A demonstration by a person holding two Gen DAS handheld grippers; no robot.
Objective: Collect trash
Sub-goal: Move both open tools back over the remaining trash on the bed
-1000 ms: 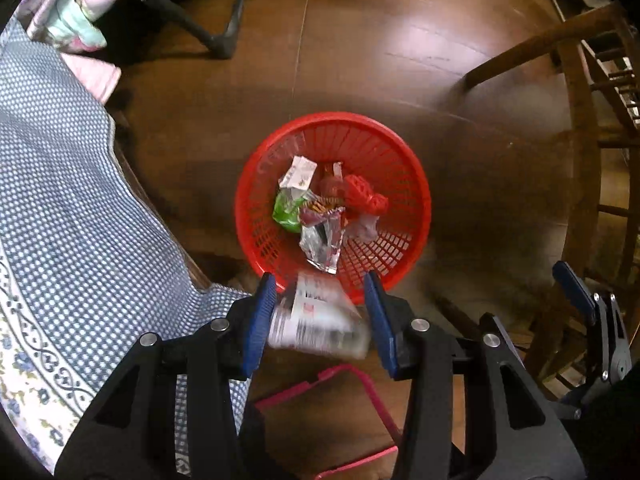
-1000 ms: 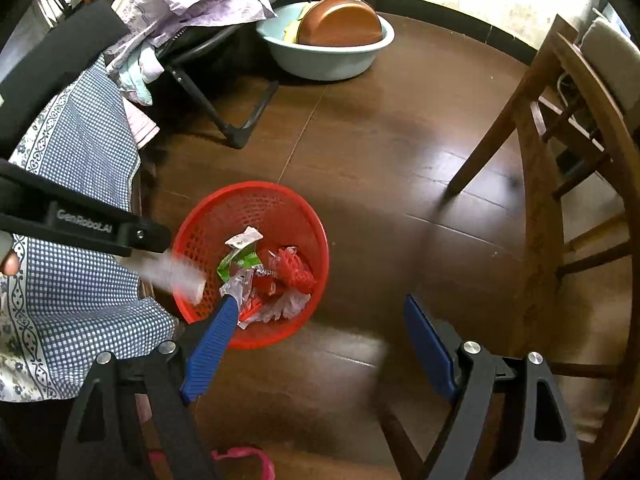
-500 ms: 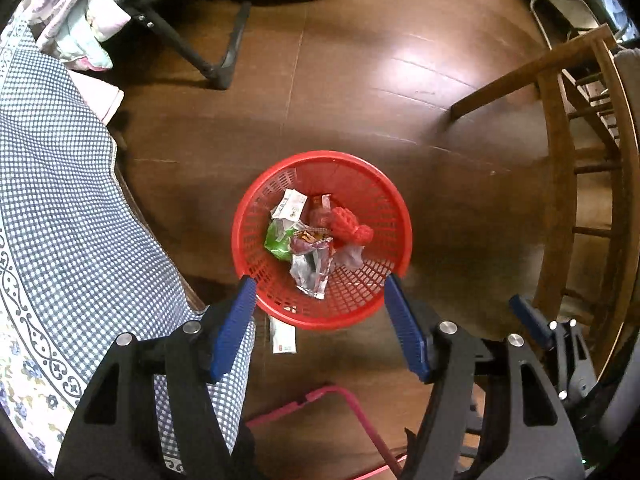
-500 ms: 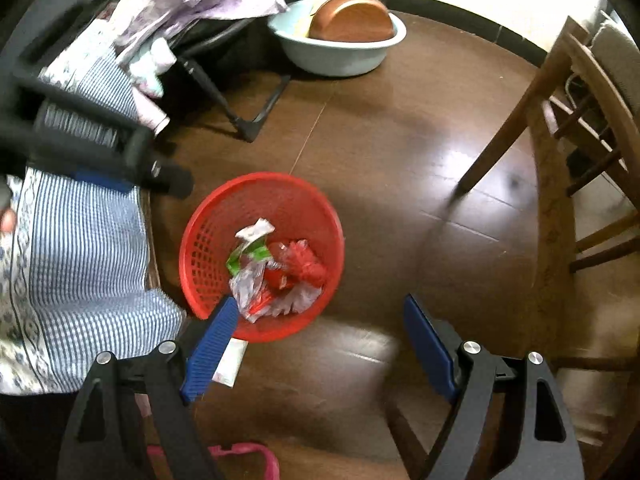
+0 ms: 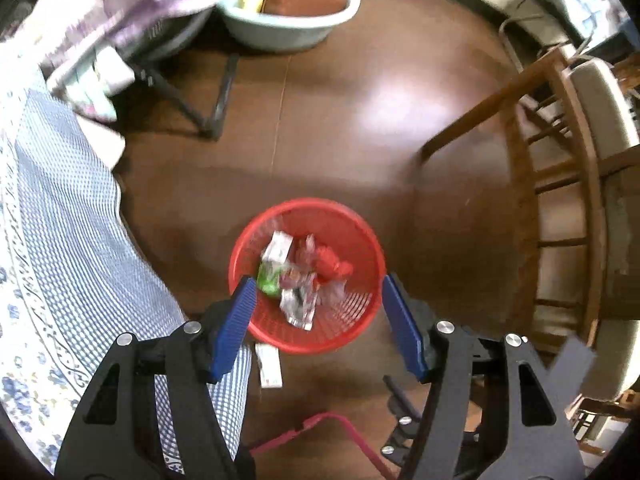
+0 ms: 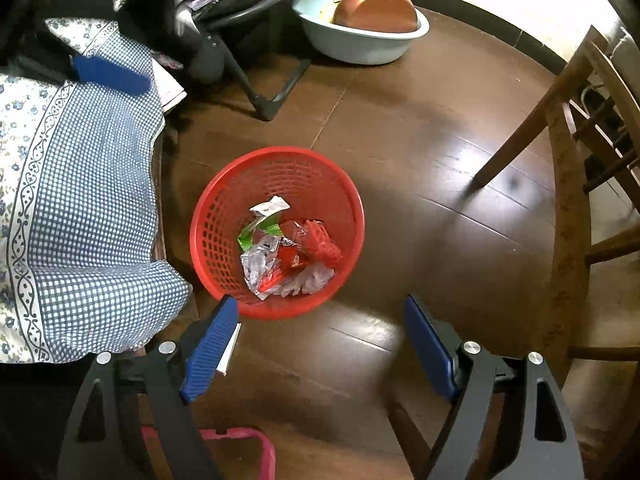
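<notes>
A red mesh basket [image 5: 362, 240] [image 6: 224, 208] stands on the brown wooden floor and holds several crumpled wrappers [image 5: 298, 280] [image 6: 280, 252]. A white paper packet [image 5: 269, 366] lies on the floor just outside the basket's near rim; in the right wrist view [image 6: 229, 346] it is partly hidden behind my right gripper's left finger. My left gripper [image 5: 318, 324] is open and empty, high above the basket. My right gripper [image 6: 320, 348] is open and empty above the floor on the basket's near side. The left gripper's blue finger [image 6: 110, 72] shows at the upper left of the right wrist view.
A table with a blue checked cloth [image 5: 60, 240] [image 6: 80, 200] is on the left. A wooden chair [image 5: 568, 200] [image 6: 568, 200] stands on the right. A pale basin with a brown bowl [image 5: 296, 4] [image 6: 368, 24] and a folding rack's leg [image 6: 256, 92] are beyond. A pink frame [image 5: 332, 432] [image 6: 248, 448] lies near.
My left gripper opened and let go of the white packet, which dropped to the floor beside the basket. The left gripper then rose and pulled back. The right gripper stayed nearly still.
</notes>
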